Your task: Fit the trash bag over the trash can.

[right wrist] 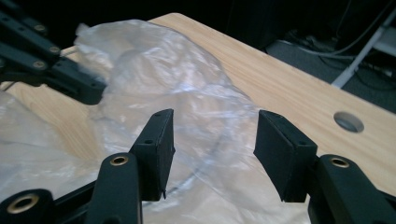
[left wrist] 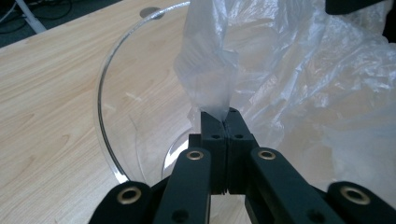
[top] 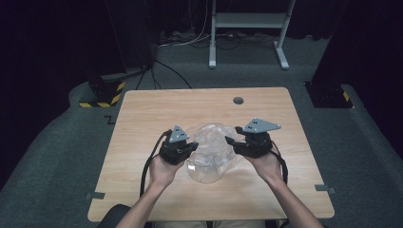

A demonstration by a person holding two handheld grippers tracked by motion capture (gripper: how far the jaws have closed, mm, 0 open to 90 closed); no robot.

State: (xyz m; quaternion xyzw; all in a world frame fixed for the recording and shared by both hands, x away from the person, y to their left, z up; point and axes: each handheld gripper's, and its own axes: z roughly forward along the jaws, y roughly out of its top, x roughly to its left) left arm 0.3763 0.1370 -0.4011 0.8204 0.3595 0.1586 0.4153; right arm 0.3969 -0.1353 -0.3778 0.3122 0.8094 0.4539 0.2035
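Note:
A clear plastic bag [top: 211, 142] lies crumpled over a clear glass bowl [top: 204, 175] at the middle of the wooden table [top: 152, 109]. My left gripper [top: 192, 147] is at the bag's left side. In the left gripper view that gripper [left wrist: 226, 114] is shut on a pinched fold of the bag [left wrist: 210, 70], just inside the bowl's rim [left wrist: 103, 93]. My right gripper [top: 230, 141] is at the bag's right side. In the right gripper view its jaws [right wrist: 212, 140] stand open, and the bag [right wrist: 154, 79] lies beyond and below them, untouched by the pads.
A round cable hole [top: 238, 100] is set into the far part of the table. A white metal frame [top: 247, 28] stands on the grey floor beyond it, with cables [top: 166, 66] nearby. Bare tabletop lies on all sides of the bowl.

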